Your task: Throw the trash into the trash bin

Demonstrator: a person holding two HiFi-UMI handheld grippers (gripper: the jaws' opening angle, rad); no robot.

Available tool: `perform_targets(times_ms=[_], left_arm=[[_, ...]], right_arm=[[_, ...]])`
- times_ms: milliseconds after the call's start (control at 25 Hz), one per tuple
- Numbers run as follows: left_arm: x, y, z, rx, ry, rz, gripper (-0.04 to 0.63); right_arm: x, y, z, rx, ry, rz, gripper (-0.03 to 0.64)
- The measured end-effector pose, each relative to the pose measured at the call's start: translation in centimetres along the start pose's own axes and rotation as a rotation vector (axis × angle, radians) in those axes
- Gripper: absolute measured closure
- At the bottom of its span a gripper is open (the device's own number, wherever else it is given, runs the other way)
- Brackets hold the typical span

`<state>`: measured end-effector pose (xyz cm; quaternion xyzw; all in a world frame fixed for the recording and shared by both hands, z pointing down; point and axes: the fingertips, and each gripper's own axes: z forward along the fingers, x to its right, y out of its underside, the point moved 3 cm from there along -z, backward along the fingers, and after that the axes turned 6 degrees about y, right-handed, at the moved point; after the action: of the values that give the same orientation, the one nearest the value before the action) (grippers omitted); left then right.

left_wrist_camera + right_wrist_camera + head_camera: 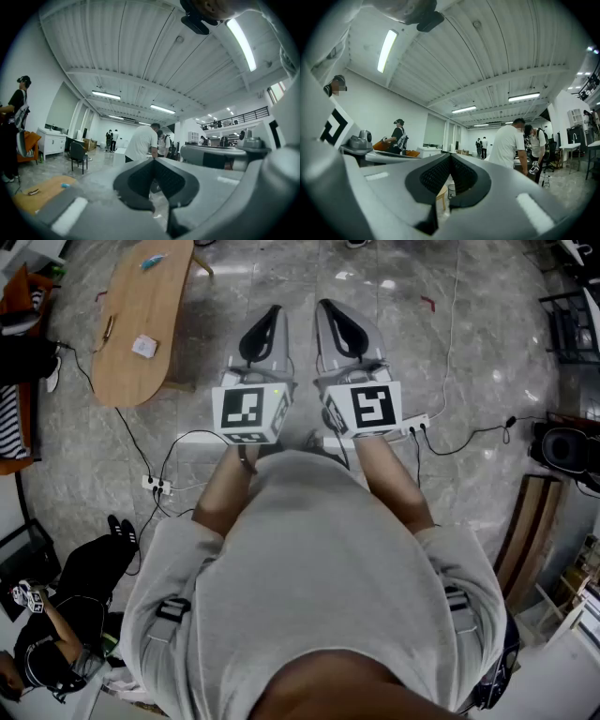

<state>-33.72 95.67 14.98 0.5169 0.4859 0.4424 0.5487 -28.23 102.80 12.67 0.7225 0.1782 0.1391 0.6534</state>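
A crumpled white piece of trash (143, 346) lies on the oval wooden table (131, 371) at the upper left of the head view. Both grippers are held level in front of the person's chest, well to the right of that table. My left gripper (274, 311) is shut, its dark pads meeting at the tip (153, 160) with nothing between them. My right gripper (322, 306) is shut too and empty (450, 155). Under the right jaws a small dark wire bin (451, 190) shows beside a wooden table edge (439, 193).
A blue item (153, 261) and a thin dark object (109, 326) also lie on the table. A power strip (157, 485) and cables cross the marble floor. A person crouches at the lower left (56, 643). Several people stand ahead (143, 143); a dark chair (77, 154) stands left.
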Motion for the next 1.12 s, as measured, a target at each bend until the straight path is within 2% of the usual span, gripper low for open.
perform_targets(times_ms=[400,600,920,1120], left_arm=[[-4.1,-0.2,-1.3,0.012,-0.047,-0.017,0.577],[-8.5,-0.5,-3.3,0.029,-0.093,-0.034,0.577],[-15.4,-0.7,-5.9,0.031,-0.123,-0.043,0.577],[-20.9,0.1,-6.4,0.015,-0.187,-0.056,0.577]], right_arm=[[-2.9,0.3,2.8,-0.015,-0.045,-0.008,0.609],[-6.4,0.4,5.6,-0.002,-0.081,0.008,0.609],[-13.3,0.6,10.7,-0.02,-0.164,-0.022,0.609],[-16.6,1.8,15.2,-0.035,-0.232,-0.02,0.609]])
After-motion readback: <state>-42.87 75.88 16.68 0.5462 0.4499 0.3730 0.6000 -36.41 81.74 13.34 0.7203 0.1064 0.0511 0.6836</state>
